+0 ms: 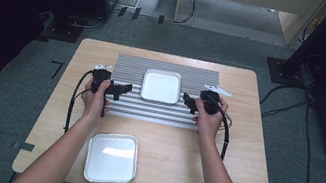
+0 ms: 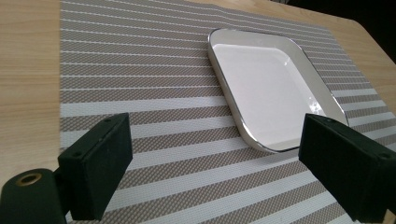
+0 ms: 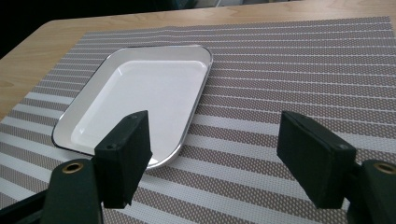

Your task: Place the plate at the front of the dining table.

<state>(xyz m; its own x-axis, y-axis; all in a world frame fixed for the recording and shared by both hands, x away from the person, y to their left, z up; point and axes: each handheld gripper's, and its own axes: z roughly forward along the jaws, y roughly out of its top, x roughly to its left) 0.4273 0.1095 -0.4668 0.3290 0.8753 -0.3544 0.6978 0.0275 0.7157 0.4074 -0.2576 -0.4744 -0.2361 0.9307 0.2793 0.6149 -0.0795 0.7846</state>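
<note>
Item: small white tray (image 1: 161, 86), centred on the striped placemat (image 1: 130, 65) and lying free between left gripper (image 1: 123, 89) and right gripper (image 1: 188, 101), both with jaws apart and empty, one each side, placed seemingly for serving; second tray (image 1: 111, 158) nearer the person.

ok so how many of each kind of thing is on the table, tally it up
white square trays: 2, one on the mat and one on the bare wood near the person
striped placemat: 1
claws: 2, left claw and right claw, both open and holding nothing
total: 5
</note>
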